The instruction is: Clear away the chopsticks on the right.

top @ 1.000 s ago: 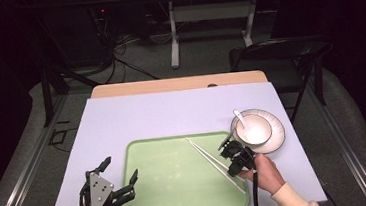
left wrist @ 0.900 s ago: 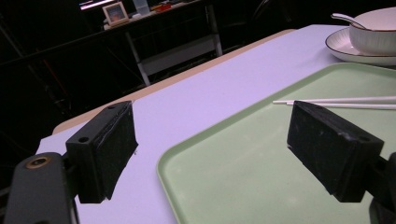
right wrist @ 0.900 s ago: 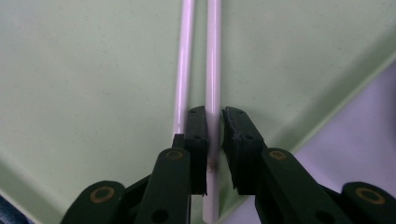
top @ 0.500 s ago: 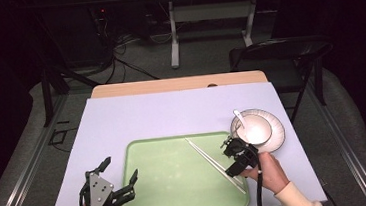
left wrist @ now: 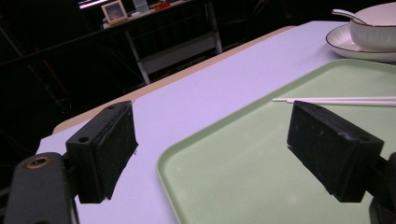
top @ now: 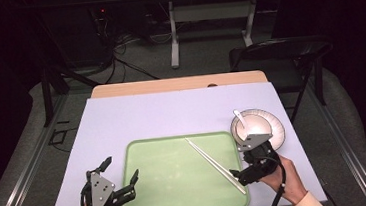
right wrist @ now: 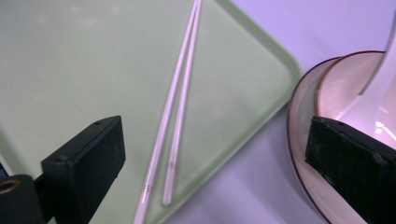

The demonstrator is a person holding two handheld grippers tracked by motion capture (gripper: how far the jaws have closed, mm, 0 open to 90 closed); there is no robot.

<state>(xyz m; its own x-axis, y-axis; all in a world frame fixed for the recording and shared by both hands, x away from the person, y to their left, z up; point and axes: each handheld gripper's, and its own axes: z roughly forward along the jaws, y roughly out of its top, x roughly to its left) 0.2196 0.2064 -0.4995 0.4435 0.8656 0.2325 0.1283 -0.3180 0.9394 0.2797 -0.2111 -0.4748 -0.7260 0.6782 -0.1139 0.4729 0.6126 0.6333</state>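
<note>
Left gripper [top: 120,181]: jaws spread wide, nothing between them, straddling the near-left corner of the green tray [top: 163,185].

Chopsticks [top: 215,165]: both lie side by side on the tray's right half, running diagonally from mid-far edge toward the near-right corner, near ends at the tray rim.

Right gripper [top: 240,165]: jaws have just been opening, now released and wide apart above the chopsticks' near ends, not touching them.

Bowl with spoon [top: 251,126] sits on a plate [top: 276,131] just right of the tray.
</note>
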